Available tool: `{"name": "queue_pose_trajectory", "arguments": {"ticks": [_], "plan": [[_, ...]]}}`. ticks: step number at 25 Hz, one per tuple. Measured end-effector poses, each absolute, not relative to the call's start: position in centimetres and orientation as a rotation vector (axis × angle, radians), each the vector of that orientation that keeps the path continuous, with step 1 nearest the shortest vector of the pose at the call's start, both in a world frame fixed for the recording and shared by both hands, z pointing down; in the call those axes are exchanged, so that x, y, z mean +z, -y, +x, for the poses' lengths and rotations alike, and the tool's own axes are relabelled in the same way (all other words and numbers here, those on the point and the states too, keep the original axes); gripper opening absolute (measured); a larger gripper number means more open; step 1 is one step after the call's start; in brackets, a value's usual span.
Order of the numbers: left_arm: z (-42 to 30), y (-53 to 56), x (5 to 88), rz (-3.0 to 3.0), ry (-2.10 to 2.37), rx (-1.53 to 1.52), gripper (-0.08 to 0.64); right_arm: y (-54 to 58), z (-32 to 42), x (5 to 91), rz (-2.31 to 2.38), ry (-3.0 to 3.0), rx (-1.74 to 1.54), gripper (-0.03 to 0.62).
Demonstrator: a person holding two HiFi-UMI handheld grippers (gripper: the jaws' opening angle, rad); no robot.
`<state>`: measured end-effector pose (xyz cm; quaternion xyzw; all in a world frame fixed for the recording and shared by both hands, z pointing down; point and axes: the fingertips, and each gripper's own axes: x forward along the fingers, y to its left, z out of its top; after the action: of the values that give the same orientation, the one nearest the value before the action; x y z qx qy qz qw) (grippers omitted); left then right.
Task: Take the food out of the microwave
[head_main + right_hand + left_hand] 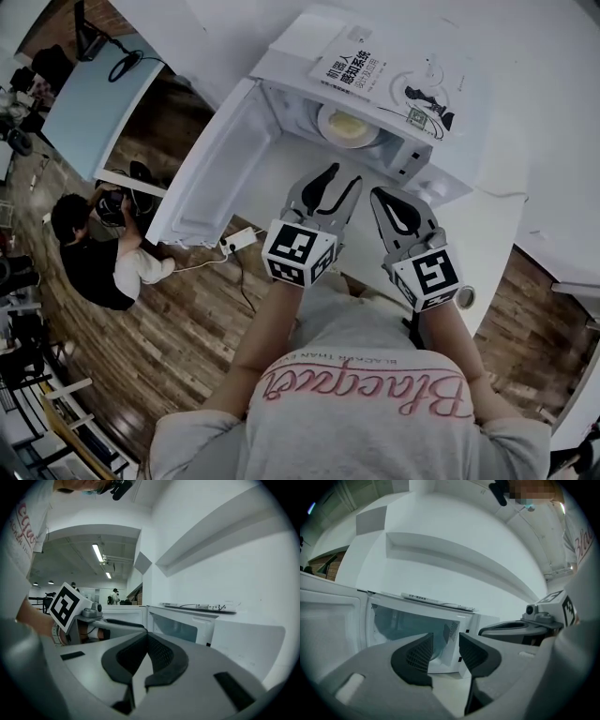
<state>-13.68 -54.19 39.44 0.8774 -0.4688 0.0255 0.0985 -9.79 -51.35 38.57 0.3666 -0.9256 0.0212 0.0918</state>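
The microwave (302, 49) sits on a white worktop (502, 230) in the upper middle of the head view. Its door (208, 173) is swung wide open toward the left of the frame. Inside the cavity, toward the back, a pale plate of yellowish food (348, 126) rests on the floor of the oven. Neither tool touches it. A book (380, 73) lies flat on top of the microwave.

Both tools are held side by side in front of the open cavity, pointing into it, near its mouth but outside it. The left tool (344, 175) is at the centre of the frame. Its jaws stand apart with nothing between them. In the left gripper view the gap of the left tool (445, 638) looks straight at the lit cavity and the inner wall of the microwave (440, 620). The food cannot be made out there.

The right tool (382, 199) is just to the right of the left one. In the right gripper view the right tool (147, 635) has its jaws brought together at the tips, empty.

At the lower left of the head view a person (89, 258) crouches on the wooden floor (192, 323). A power strip (240, 240) lies below the open door.
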Motion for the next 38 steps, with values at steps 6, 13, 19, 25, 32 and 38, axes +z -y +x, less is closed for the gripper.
{"name": "queue_pose_trajectory", "arguments": {"ticks": [6, 13, 19, 25, 32, 38], "plan": [[-16.2, 57.3, 42.7, 2.44, 1.365, 0.093, 0.23, 53.4, -11.2, 40.2, 1.146, 2.694, 0.097, 0.009], [-17.9, 60.8, 47.8, 2.151, 1.243, 0.006, 0.23, 54.9, -12.2, 42.1, 1.17, 2.647, 0.131, 0.009], [-18.8, 63.4, 51.9, 1.847, 1.178, -0.134, 0.297, 55.8, -12.6, 43.5, 1.175, 2.62, 0.156, 0.009], [-18.9, 66.0, 54.1, 1.585, 1.117, -0.356, 0.298, 57.2, -12.5, 44.6, 1.21, 2.6, 0.201, 0.009], [-18.8, 67.7, 56.7, 1.441, 1.194, -0.33, 0.298, 58.1, -12.5, 45.2, 1.224, 2.59, 0.229, 0.009], [-18.9, 67.7, 57.9, 1.334, 1.184, -0.312, 0.296, 58.3, -12.3, 45.5, 1.23, 2.58, 0.236, 0.009]]}}
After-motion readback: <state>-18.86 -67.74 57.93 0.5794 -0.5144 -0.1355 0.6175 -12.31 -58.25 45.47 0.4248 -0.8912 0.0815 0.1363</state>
